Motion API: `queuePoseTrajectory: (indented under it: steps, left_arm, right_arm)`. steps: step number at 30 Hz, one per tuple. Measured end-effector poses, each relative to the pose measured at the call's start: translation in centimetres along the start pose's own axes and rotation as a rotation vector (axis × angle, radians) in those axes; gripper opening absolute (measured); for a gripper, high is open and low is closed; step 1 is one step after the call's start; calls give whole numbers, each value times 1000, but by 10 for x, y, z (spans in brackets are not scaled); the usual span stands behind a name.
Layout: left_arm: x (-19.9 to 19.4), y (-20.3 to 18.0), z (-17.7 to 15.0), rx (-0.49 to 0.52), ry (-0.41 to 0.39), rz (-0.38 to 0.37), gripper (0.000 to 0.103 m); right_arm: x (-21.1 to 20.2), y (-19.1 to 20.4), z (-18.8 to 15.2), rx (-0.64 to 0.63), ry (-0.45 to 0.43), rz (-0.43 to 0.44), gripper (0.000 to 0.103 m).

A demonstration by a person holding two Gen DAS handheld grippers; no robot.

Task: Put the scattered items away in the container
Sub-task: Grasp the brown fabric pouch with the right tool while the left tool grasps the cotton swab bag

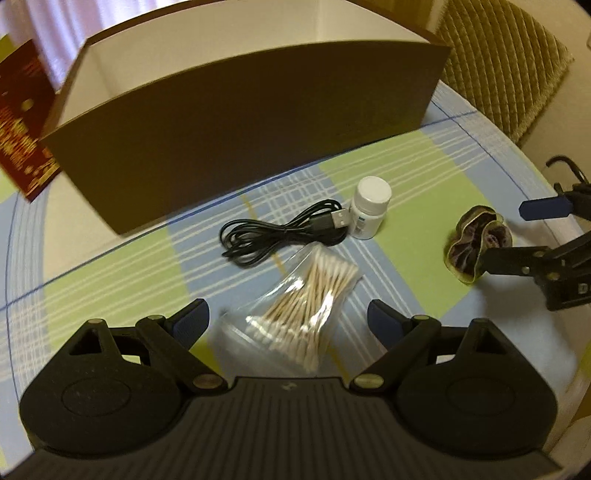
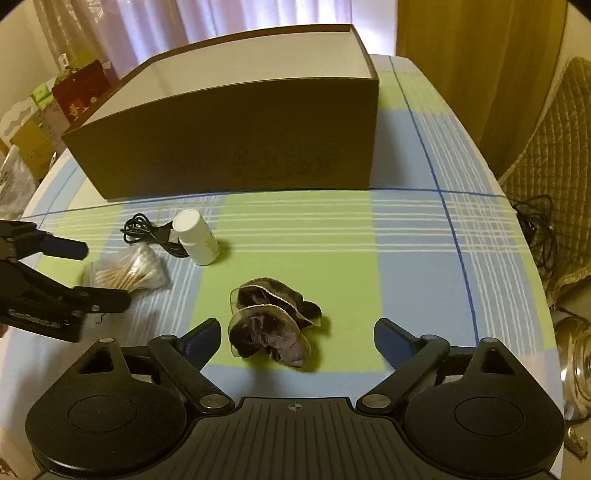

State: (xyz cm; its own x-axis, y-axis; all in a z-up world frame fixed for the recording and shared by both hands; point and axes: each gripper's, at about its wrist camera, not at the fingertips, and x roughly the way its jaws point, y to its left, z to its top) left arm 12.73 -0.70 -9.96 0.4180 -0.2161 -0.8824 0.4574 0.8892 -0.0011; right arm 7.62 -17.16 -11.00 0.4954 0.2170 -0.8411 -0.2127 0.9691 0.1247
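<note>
Checked tablecloth (image 2: 406, 236), pale curtains (image 2: 207, 18), quilted chair (image 1: 498, 62), dim warm light

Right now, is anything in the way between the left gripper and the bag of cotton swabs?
No. The left gripper is open, and the bag of cotton swabs lies directly between its fingers. The USB cable and white bottle lie beyond it.

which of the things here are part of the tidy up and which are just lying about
Part of the job:
brown box (the container)
bag of cotton swabs
black USB cable
white pill bottle
dark scrunchie

Just lying about:
red patterned box
quilted chair cushion
tangled cable beside the table
</note>
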Motion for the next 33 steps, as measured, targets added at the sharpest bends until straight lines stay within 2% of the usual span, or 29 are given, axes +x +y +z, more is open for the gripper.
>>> queuePoseTrajectory:
  steps: [4, 6, 9, 12, 17, 19, 21, 23, 25, 27, 33]
  left_arm:
    - [9, -1, 2, 17, -1, -19, 76]
    - [12, 1, 1, 11, 2, -33, 56]
    - [12, 5, -3, 0, 6, -45, 40]
    - [5, 8, -10, -24, 4, -45, 29]
    - [-9, 15, -27, -89, 25, -32, 29]
    - [-13, 19, -32, -119, 33, -12, 34]
    - [-16, 23, -36, -146, 36, 1, 51]
    - [-15, 26, -36, -165, 35, 12, 51]
    - [-15, 27, -33, -176, 31, 13, 46]
    - [-16, 26, -30, -180, 25, 3, 27]
    - [-17, 17, -25, -167, 25, -5, 21]
  right_arm:
    - [-2, -5, -1, 21, 10, -5, 95]
    - [-2, -6, -2, 25, 13, -9, 95]
    - [-1, -5, -4, 26, 16, -9, 95]
    - [0, -5, -5, 25, 20, -4, 95]
    - [1, -2, -8, 12, 29, 14, 95]
    - [2, -1, -8, 2, 30, 23, 95]
    - [3, 2, -8, -11, 31, 29, 95]
    - [5, 4, -7, -22, 32, 32, 95]
    - [7, 6, -5, -31, 25, 31, 95]
    - [10, 7, -2, -36, 15, 30, 95]
    - [21, 7, 6, -39, -1, 15, 94]
